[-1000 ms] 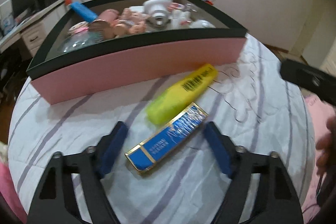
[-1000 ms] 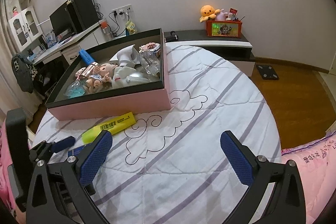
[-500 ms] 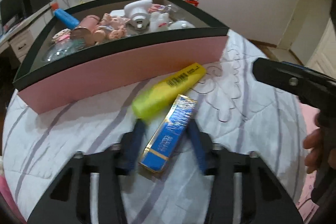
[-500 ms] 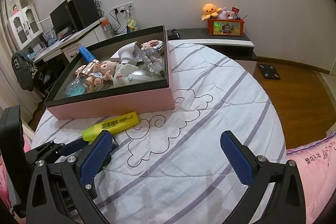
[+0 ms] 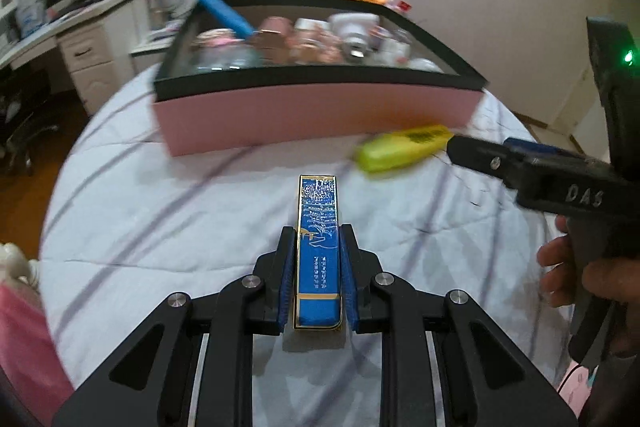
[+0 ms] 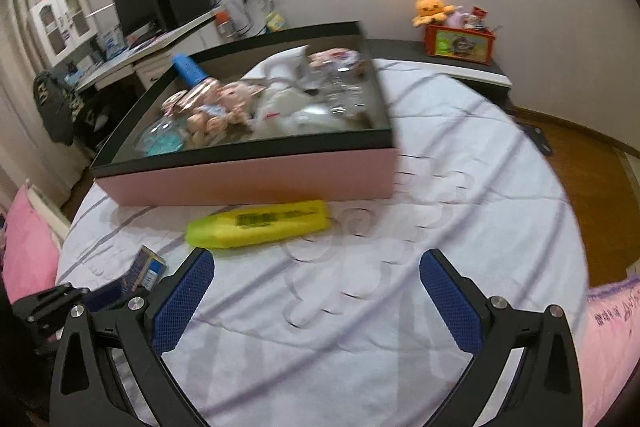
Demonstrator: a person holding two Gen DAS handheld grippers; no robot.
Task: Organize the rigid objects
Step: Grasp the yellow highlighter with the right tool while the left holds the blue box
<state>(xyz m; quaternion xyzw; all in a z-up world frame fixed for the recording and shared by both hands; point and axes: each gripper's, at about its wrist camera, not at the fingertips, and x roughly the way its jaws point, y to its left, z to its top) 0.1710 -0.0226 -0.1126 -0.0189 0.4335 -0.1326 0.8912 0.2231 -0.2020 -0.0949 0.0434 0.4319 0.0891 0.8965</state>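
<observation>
My left gripper (image 5: 318, 239) is shut on a flat blue box with gold trim (image 5: 318, 227), held lengthwise between the pads above the white quilt. The box's end also shows in the right wrist view (image 6: 146, 269), at the left. A yellow highlighter-shaped object (image 6: 258, 229) lies on the quilt just in front of the pink storage box (image 6: 256, 179); it also shows in the left wrist view (image 5: 404, 153). My right gripper (image 6: 316, 283) is open and empty, hovering just short of the yellow object, and appears at the right of the left wrist view (image 5: 520, 167).
The pink box with a black rim (image 5: 316, 107) holds dolls, a blue tube (image 5: 226, 13) and several other items. A desk with a monitor (image 6: 160, 7) stands at the back left. A low cabinet with toys (image 6: 456, 43) is at the back right. Pink bedding (image 6: 24, 247) lies at the left.
My left gripper has closed on the blue box and lifted it, turning it to point straight ahead. My right gripper has moved forward and left toward the yellow object, still open.
</observation>
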